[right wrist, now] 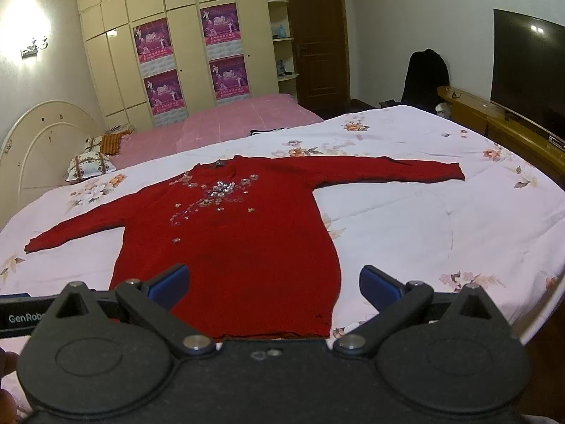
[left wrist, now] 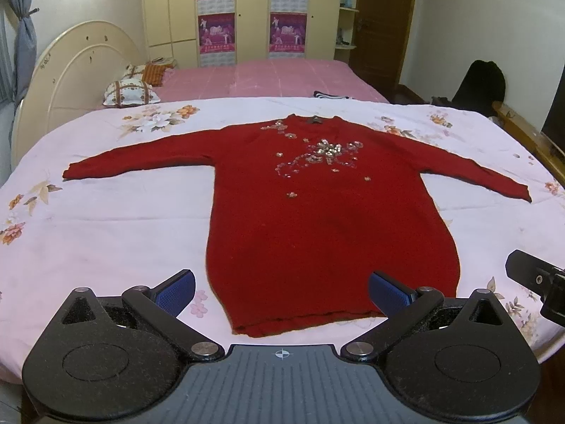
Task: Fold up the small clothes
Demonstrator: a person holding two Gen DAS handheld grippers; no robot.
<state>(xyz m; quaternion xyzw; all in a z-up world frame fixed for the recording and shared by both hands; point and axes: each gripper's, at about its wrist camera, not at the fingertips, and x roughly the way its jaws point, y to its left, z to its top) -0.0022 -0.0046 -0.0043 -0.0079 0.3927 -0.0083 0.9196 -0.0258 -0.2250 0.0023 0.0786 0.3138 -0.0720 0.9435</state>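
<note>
A red knit sweater with a sequin flower pattern lies flat on a floral white quilt, front up, both long sleeves spread out to the sides and the hem nearest me. My left gripper hangs open above the hem, nothing between its blue pads. In the right wrist view the same sweater lies spread out, and my right gripper is open over its lower right part, holding nothing. A piece of the right gripper's body shows at the right edge of the left wrist view.
Behind the quilt runs a pink bedspread with pillows by a cream headboard. A dark folded item lies at the quilt's far edge. A wooden TV bench with a screen flanks the right side.
</note>
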